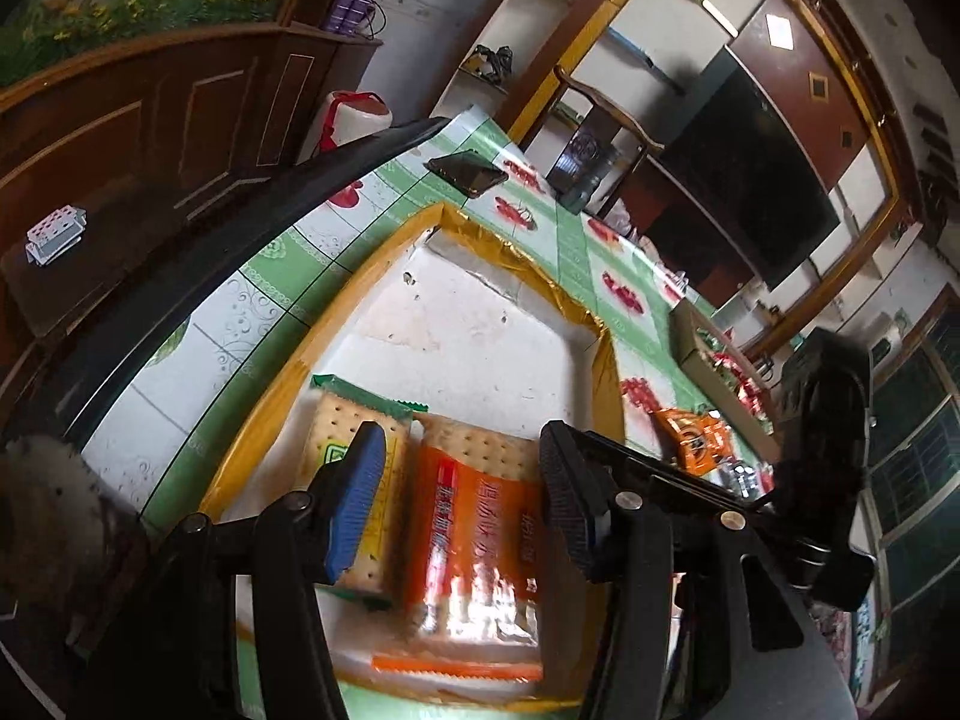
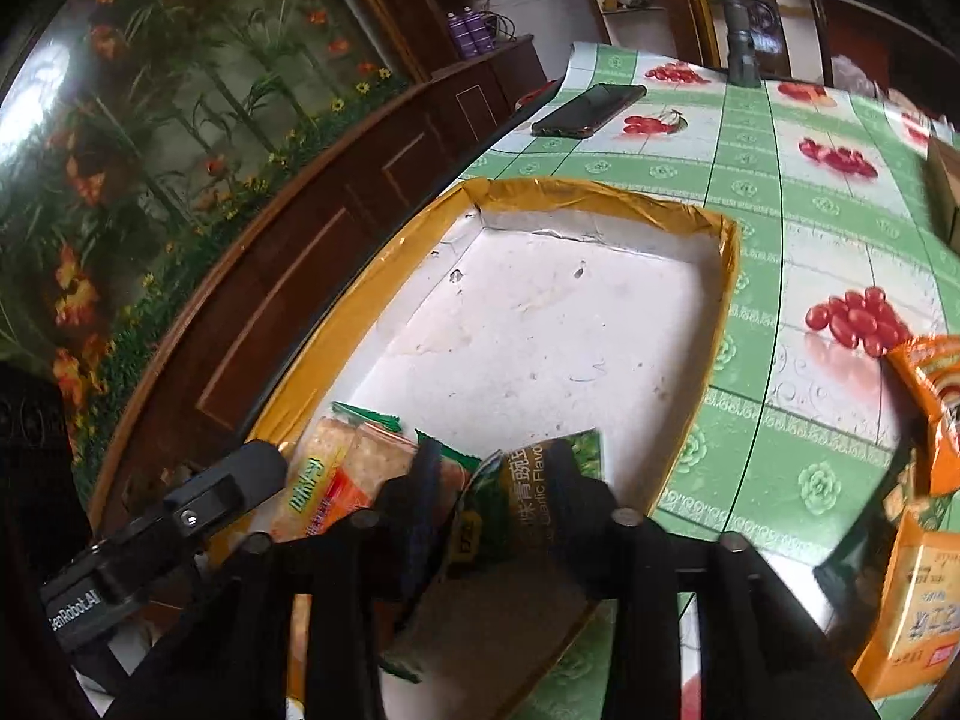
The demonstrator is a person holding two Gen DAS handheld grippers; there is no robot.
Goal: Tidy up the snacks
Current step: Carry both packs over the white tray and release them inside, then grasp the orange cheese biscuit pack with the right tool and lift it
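The placing step looks under way: the right gripper (image 2: 489, 474) at lower centre, jaws loosened around the green pea packet (image 2: 528, 480) over the yellow-rimmed tray (image 2: 729, 276), need only back off, while the left gripper (image 1: 462, 492) hangs released above the orange cracker pack (image 1: 474, 534).

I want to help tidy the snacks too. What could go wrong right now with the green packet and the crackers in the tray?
The green snack packet sits between the right gripper's fingers, right over the cracker packs. It might land on top of them instead of beside them.

The left gripper hangs open around the orange cracker pack, close to the right one. They could bump, or nudge the packs out of line.
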